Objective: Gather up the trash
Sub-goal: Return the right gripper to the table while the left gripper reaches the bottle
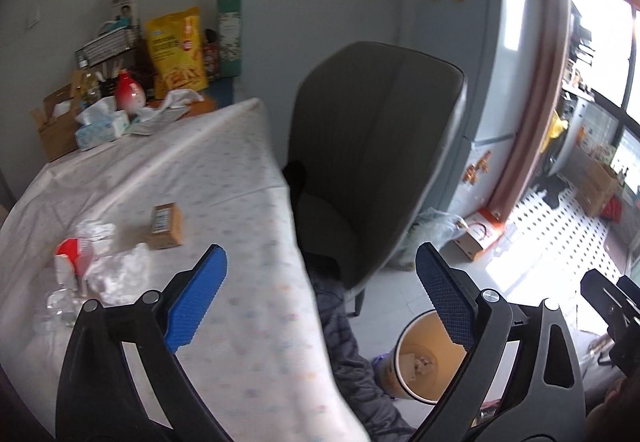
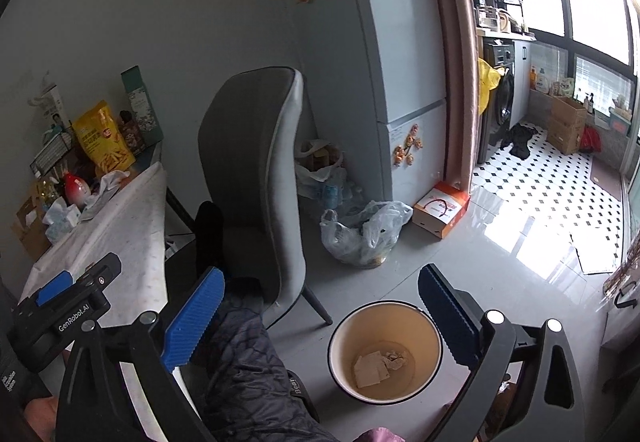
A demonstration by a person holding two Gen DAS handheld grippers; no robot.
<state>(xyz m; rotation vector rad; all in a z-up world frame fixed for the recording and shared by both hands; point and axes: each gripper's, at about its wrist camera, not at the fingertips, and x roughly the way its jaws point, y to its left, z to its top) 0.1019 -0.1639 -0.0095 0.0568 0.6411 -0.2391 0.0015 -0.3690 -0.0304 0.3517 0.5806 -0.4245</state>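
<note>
1. Below, on the grey floor beside the grey chair (image 2: 256, 178): a round waste bin (image 2: 386, 352) with a dark rim and tan inside, holding a flat tan scrap of paper or card (image 2: 370, 366) and a small crumpled wad (image 2: 396, 358) on its bottom, otherwise bare.
2. Farther back near the fridge (image 2: 404, 82): a clear plastic bag (image 2: 366, 234) slumped open on the floor, contents too dim to name; behind it another bag with bottles and boxes; to the right an orange-and-white carton (image 2: 440, 208) lying shut.
3. On the table (image 1: 224, 170) with the pale patterned cloth: remaining trash in a loose cluster near the left edge — crumpled white paper or film (image 1: 120, 274), a red-and-white carton (image 1: 70, 262), a clear crushed bottle (image 1: 58, 308), and a small brown box (image 1: 166, 226) a little apart.
4. At the table's far end: a tissue box (image 1: 102, 124) with a tissue sticking up, a yellow snack bag (image 1: 176, 46), a wire basket (image 1: 108, 44), an open cardboard box (image 1: 56, 122).
5. Left gripper (image 1: 322, 294): blue pads spread wide, nothing between them; table trash off to the left of the left pad, not touching; bin partly behind the right pad.
6. Right gripper (image 2: 320, 316): jaws likewise wide apart and empty; bin directly beneath, near the right pad, its contents well clear of both fingers.
</note>
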